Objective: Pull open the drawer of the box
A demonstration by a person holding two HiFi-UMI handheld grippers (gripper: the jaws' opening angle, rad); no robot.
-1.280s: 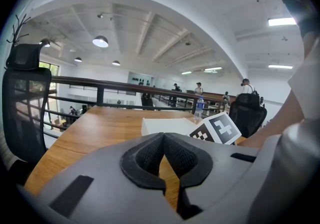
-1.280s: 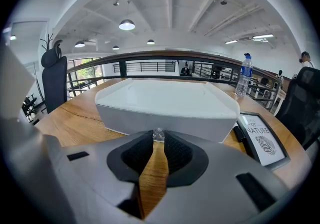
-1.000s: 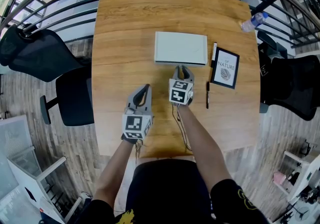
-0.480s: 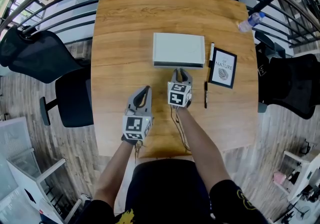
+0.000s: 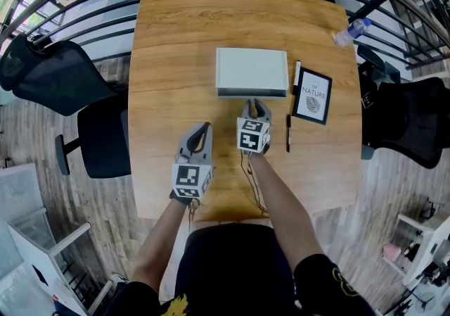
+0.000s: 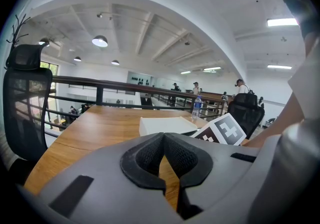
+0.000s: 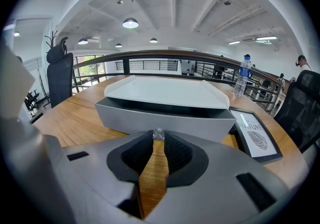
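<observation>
Drawer knob (image 7: pixel 158 134) sits pinched in the right gripper (image 5: pixel 256 105), box (image 5: pixel 252 72) dead ahead. Left gripper (image 5: pixel 202 129) idles farther back; pressed together, empty.

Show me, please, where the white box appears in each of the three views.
Head view: box at the middle of the table.
Left gripper view: box small, near centre.
Right gripper view: box close, across the middle.
Shared landmark: water bottle, up-right of the box each time.
</observation>
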